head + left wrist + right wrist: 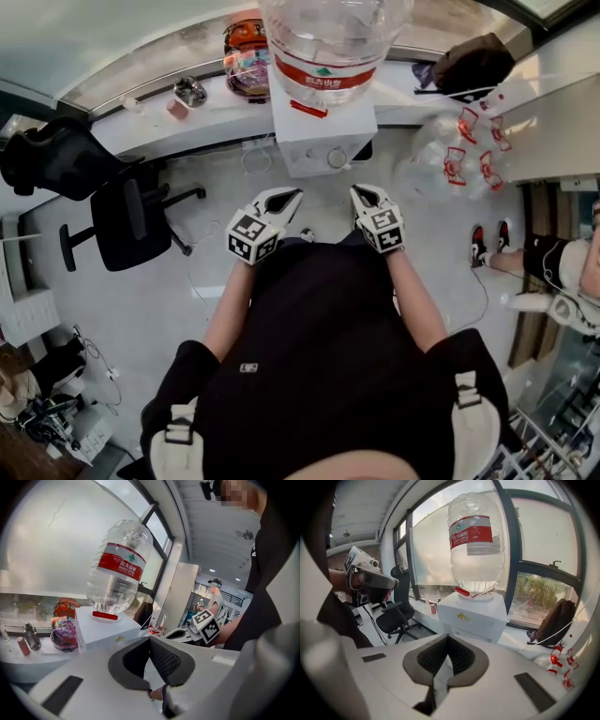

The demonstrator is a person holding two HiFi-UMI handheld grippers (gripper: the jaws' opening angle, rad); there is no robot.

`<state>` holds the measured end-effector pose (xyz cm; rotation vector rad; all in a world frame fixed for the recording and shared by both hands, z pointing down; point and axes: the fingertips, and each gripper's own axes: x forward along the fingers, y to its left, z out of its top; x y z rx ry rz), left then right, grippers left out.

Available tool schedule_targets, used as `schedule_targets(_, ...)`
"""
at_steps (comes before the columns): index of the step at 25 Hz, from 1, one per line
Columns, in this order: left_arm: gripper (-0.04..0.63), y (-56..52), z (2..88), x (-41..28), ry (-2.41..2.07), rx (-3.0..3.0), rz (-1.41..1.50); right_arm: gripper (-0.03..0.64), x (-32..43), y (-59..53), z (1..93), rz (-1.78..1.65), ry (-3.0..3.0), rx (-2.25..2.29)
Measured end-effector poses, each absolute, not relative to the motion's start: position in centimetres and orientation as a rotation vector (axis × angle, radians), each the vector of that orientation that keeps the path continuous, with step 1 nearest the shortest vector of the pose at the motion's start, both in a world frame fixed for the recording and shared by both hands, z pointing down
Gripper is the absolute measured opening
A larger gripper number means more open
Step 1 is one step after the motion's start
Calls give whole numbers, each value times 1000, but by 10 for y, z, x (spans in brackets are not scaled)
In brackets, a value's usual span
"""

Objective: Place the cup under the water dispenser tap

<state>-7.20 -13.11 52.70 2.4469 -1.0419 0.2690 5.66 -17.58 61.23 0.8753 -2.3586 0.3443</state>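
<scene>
While the person [328, 356] in a black top stands facing a long window ledge [141, 131], a water dispenser [323, 136] stands straight ahead of them against that ledge. It is a white box with a large clear water bottle [328, 42] upside down on top, a red label round the bottle. A black office chair [127, 220] stands on the pale floor to the left of the dispenser. To its right lie clear plastic bags with red print [459, 150], and a dark bag [473, 64] sits on the ledge above them.

The left gripper [296, 193] and the right gripper [357, 190] are held up side by side in front of the person's chest. They are apart from each other, and both point toward the dispenser without touching it. Each carries a cube with square markers [253, 236].

In the left gripper view, the black ridged pads [164, 660] meet at their tips and nothing lies between them. The right gripper view shows the same: its pads [461, 656] are closed tip to tip on nothing, with the white dispenser beyond them. Both grippers are empty.

On the ledge to the left of the dispenser sit a heap of bright orange and purple packets [247, 56], a shiny dark object [190, 91] and a small pink cylinder [176, 108]. Whether either of those two small things is the cup cannot be told.
</scene>
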Motion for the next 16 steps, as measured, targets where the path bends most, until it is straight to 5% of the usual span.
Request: schedule_targets(16,0,-123,533,-93,-1082,2411,294,-5,54,-175,578,321,-2440,884)
